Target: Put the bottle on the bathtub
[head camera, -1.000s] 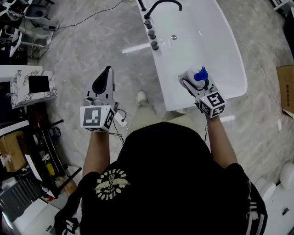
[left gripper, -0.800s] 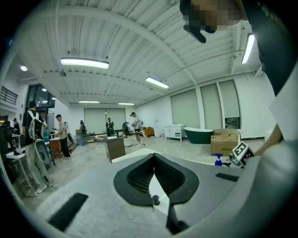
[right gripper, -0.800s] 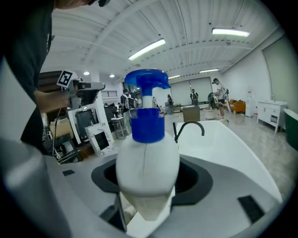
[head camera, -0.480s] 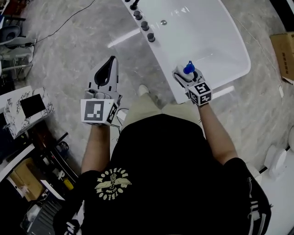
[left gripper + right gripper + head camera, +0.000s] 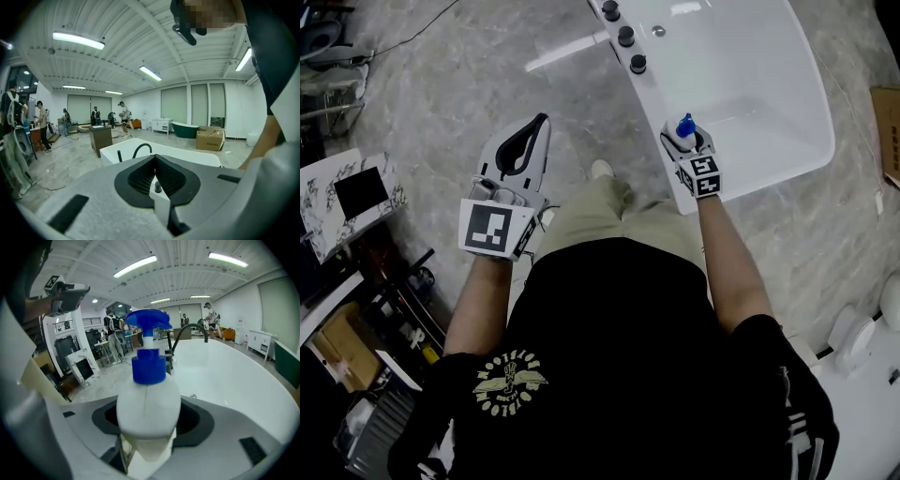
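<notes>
Grey marbled floor [image 5: 459,103] surrounds a glossy white bathtub [image 5: 814,103]. The right tool [image 5: 682,145] pinches a smooth, rounded white bottle [image 5: 147,401] with a blue pump top. The bottle hovers just over the bathtub's near rim, its long axis roughly upright. The left tool [image 5: 528,142], pressed together and empty, hangs well off the bathtub's side, so the right hand is nearer.

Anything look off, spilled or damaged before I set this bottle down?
Nothing stands out. The bottle is clamped in the right gripper at the bathtub's near edge, blue pump cap on, no spill visible. The left gripper is shut and empty.
</notes>
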`<state>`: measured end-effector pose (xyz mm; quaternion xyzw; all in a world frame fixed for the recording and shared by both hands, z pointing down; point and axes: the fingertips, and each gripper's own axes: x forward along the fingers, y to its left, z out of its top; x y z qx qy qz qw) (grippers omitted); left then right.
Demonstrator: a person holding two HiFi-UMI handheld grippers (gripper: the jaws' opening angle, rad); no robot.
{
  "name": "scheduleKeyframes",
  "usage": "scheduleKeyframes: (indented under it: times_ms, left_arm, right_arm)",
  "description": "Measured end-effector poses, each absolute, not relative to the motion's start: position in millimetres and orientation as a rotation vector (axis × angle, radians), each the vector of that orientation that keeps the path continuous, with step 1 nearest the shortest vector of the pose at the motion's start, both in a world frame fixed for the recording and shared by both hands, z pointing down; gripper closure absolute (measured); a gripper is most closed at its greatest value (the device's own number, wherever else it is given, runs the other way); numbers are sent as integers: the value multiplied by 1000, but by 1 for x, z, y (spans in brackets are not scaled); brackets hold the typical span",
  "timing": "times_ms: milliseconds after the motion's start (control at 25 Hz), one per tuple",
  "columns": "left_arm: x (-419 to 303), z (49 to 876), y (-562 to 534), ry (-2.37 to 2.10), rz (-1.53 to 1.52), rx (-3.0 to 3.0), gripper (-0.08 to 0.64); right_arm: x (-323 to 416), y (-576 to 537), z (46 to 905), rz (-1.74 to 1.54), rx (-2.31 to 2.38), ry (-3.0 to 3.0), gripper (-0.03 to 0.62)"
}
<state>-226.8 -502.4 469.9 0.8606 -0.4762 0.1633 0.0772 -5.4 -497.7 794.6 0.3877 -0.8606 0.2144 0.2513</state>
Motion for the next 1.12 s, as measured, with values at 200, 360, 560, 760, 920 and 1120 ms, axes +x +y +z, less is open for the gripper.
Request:
scheduleKeyframes:
  times_ms: [200, 360, 560, 760, 920, 1120]
  left_arm:
    - [-246, 484, -490, -1426, 551, 2523, 551]
    - [-251, 482, -480, -1417, 535, 2517, 551]
    - [-250, 477, -474, -1415, 535, 2527, 551]
    - [-244, 470, -475, -1450, 529, 2521, 551]
    - [-226, 463, -472, -1458, 526, 2548, 551]
    - [-205, 438, -472, -1482, 476, 2566, 551]
  right_arm:
    - [-17, -518, 826, 626, 1101, -2320, 325]
    - [-26, -525, 822, 593, 1142, -2343, 325]
    - [-27, -508, 824, 438, 1069, -2274, 325]
    - [-19, -491, 833, 418, 985, -2227, 324]
    - [-5, -487, 831, 458, 939, -2237, 324]
    - [8, -473, 805, 489, 848, -2290, 311]
